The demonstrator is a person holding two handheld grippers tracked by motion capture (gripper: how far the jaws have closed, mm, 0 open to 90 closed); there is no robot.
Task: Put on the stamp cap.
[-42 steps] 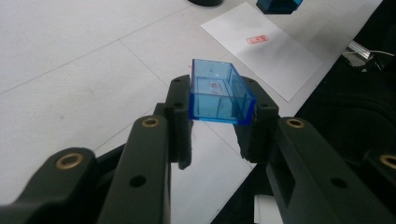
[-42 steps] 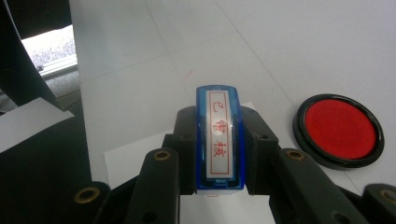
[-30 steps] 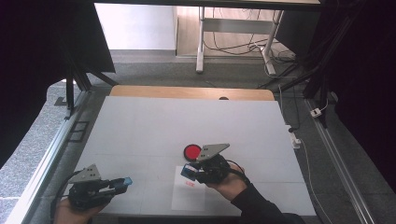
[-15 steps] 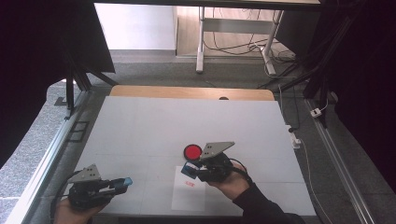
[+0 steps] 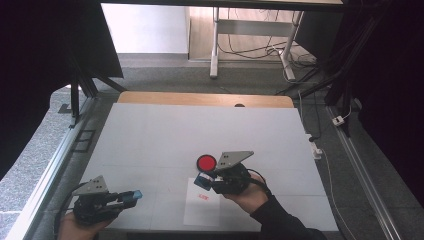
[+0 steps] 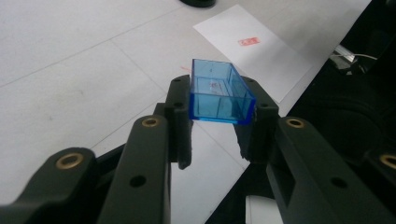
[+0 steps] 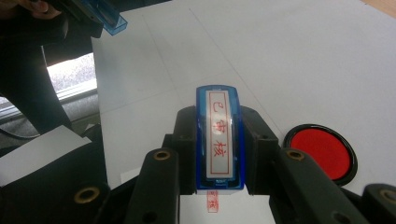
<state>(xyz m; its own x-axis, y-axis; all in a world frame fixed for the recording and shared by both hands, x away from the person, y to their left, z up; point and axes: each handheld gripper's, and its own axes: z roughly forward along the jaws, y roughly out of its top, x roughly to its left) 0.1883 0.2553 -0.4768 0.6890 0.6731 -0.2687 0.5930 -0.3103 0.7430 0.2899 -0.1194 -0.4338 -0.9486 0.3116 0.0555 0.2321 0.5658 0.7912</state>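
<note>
Meanwhile, my right claw [image 7: 218,154] clamped the stamp [image 7: 218,135] above the paper [image 5: 202,210]; my left claw [image 6: 219,123] gripped its blue cap [image 6: 218,92].

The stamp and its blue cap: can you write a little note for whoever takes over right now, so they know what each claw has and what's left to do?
Left claw: shut on the clear blue cap, held above the table's near left part.
Right claw: shut on the blue stamp, red lettered face up toward the camera, just over the white paper.
Red ink pad: open on the table, just beyond the right claw.
Done: one red print is on the paper.
Left, probably: put the cap back on the stamp and set it down, unless more prints are wanted.
</note>
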